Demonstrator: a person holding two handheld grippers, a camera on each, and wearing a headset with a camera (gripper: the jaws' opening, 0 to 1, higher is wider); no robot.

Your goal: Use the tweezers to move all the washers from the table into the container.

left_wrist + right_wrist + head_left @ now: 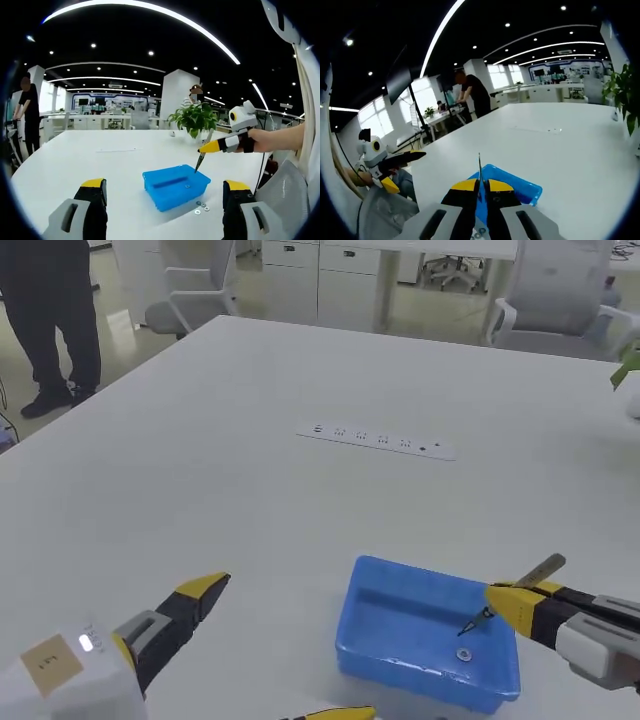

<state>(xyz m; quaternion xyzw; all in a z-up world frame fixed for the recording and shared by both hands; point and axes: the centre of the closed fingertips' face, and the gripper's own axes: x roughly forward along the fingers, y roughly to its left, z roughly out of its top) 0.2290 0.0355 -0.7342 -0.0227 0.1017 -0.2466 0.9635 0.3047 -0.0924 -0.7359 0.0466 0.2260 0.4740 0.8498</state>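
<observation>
The tweezers (478, 619) sat pinched between the pressed-together jaws of the right tool (495, 598), slanting down with their dark tip inside the blue container (400, 575). One washer (463, 654) lay on the container's floor, just at 6 o'clock of that tip in the head view; I could not tell whether tip and washer touched. From the right gripper view the tweezers (479, 167) ran straight out at 12 o'clock between the yellow ends of the right tool (480, 186), over the container (520, 182).

In the left gripper view a few more washers (201, 206) lay loose on the white surface (75, 160), just beside the container (172, 192) at its 5 o'clock. There the tweezers (202, 152) reached down into the container from the right tool (210, 146) at 1 o'clock, held by a person's hand.

The left tool (164, 185) was spread wide and held nothing, its two yellow-tipped jaws standing either side of the container in its own view. In the head view it (297, 644) hung at 9 o'clock of the container, apart from it.

Farther out on the surface (250, 440), a white power strip (378, 440) lay at 12 o'clock of the container, well apart. A potted plant (194, 119) stood on the surface beyond it in the left gripper view. Past the surface's far edge were white chairs (190, 290), and a person in dark clothes (50, 310) stood at 10 o'clock.
</observation>
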